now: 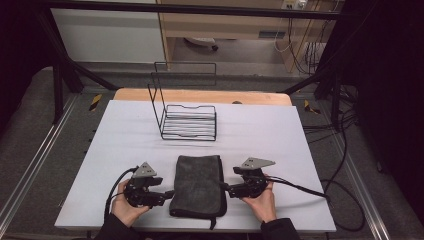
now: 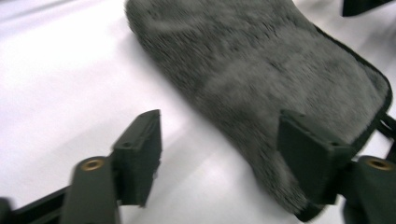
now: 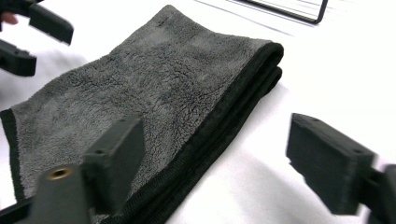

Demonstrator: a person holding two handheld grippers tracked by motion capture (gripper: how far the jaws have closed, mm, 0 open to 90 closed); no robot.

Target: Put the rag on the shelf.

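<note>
Towel [image 1: 197, 185]: grey, folded, flat on the desk [image 1: 280, 135] at 6 o'clock from the rack [image 1: 189, 121]. Long axis runs 12 to 6; a small loop at the 6 o'clock end.
Left gripper [image 1: 168, 194]: at the towel's 9 o'clock edge, fingers apart, nothing clamped; one finger [image 2: 312, 156] over the towel edge, contact unclear.
Right gripper [image 1: 223, 186]: at the 3 o'clock edge, fingers apart, straddling the folded edge, not pressing it.

a white table [image 1: 260, 135] carries two things — a folded grey towel [image 1: 197, 184] lying flat near the front edge, and a black wire rack [image 1: 187, 120] standing well behind it.
</note>
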